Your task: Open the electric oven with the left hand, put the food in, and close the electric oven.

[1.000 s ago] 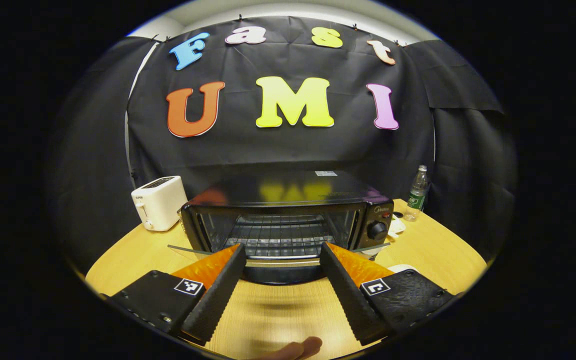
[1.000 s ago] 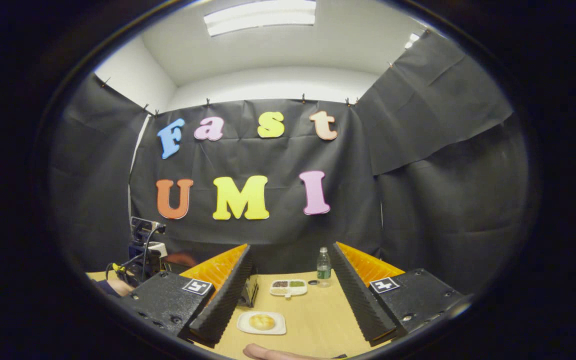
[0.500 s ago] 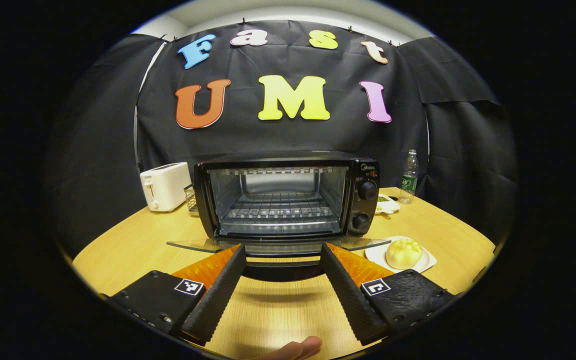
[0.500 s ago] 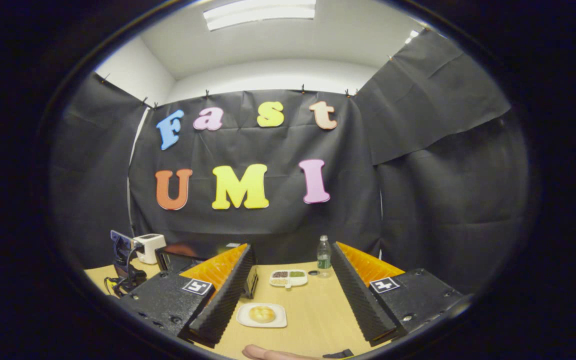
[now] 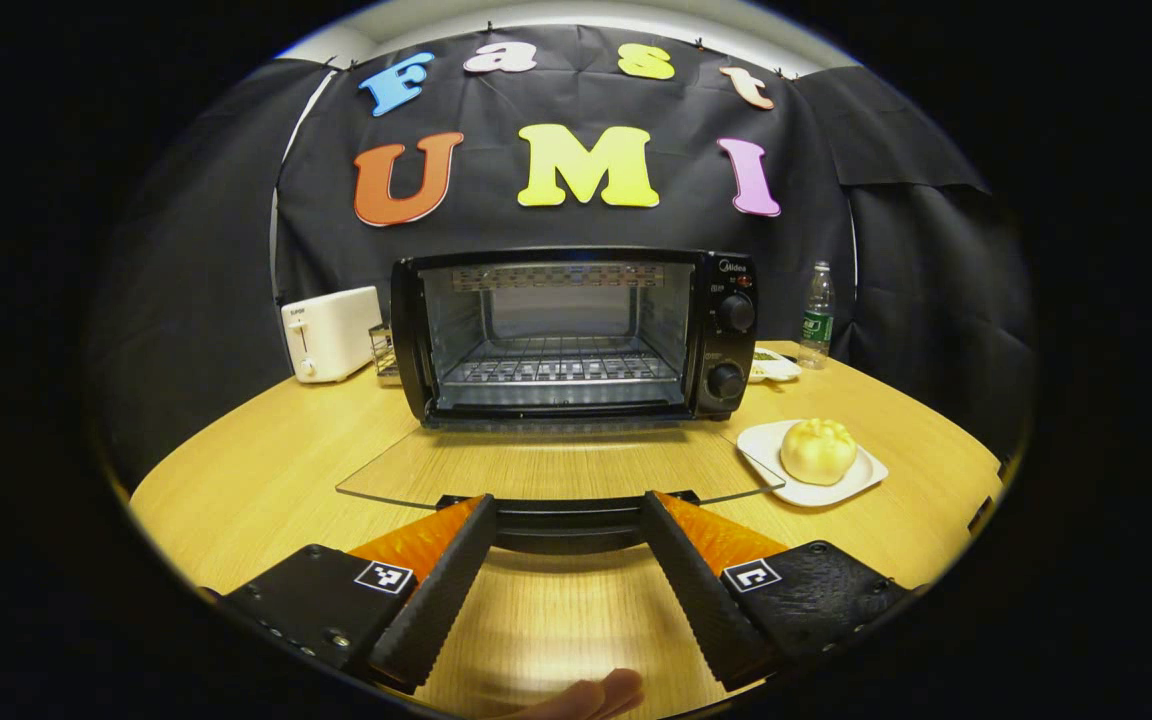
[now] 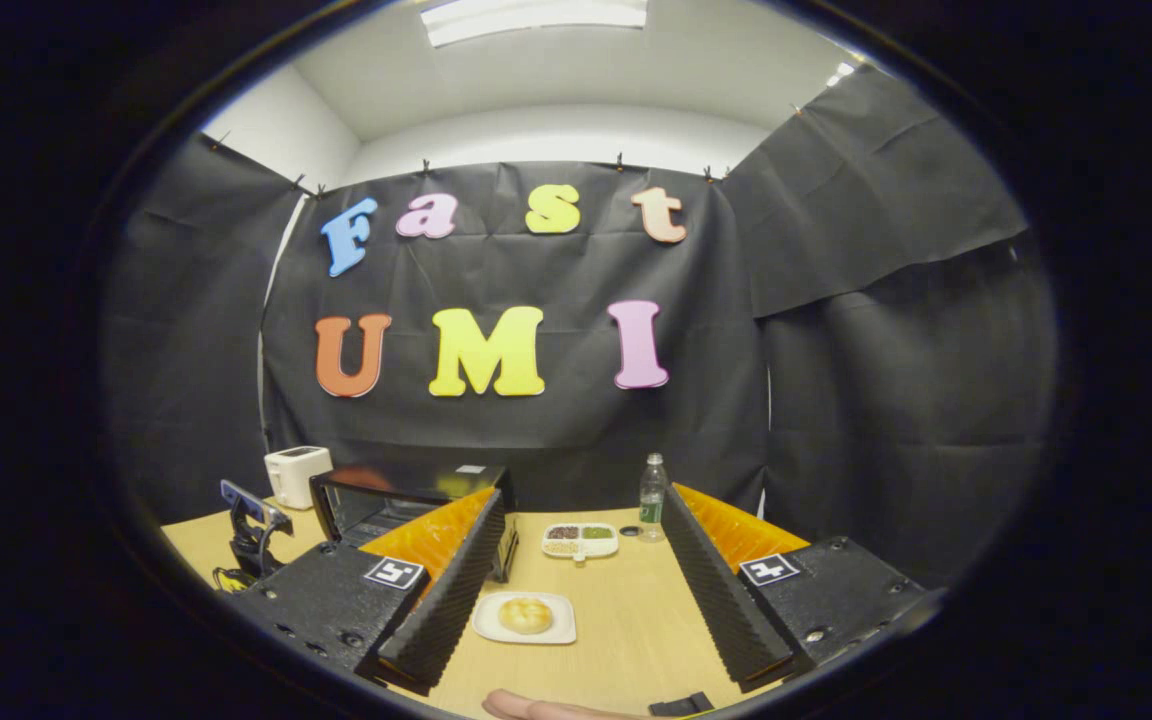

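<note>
Wooden table, bun right of left hand-held gripper

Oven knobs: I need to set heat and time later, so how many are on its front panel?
2, stacked on the oven's right-hand panel: the upper knob and the lower knob beneath it.

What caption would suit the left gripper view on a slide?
Open left gripper faces the oven, its glass door folded down; a bun waits on a plate.
</note>
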{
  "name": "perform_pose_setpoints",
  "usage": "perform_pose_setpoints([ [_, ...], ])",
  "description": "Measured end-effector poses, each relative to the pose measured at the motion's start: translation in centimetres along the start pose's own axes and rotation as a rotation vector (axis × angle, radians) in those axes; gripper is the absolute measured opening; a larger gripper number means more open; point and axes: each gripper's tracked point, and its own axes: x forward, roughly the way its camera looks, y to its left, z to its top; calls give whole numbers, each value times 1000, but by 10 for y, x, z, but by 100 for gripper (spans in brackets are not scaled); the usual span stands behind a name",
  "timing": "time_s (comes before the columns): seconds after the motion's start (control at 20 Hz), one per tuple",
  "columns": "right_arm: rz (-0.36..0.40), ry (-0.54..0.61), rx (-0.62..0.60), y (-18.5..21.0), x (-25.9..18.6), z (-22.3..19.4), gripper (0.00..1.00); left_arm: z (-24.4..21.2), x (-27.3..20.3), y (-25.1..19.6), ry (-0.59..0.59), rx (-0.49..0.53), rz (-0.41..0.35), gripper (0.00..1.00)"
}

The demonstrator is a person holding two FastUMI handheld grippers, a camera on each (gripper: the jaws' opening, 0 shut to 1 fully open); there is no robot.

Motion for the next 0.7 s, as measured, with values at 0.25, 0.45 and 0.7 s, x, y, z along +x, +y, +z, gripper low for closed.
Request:
perform_pose_setpoints([
  [0.25,5,11,-6,3,0,-6,96,-2,-4,4,23,-48,-13,96],
  [0.45,7,41,-15,7,12,-18,96,22,-21,14,2,-85,-11,95],
  [0.7,8,92,-36,15,32,-46,96,93,-68,29,-117,-75,1,94],
])
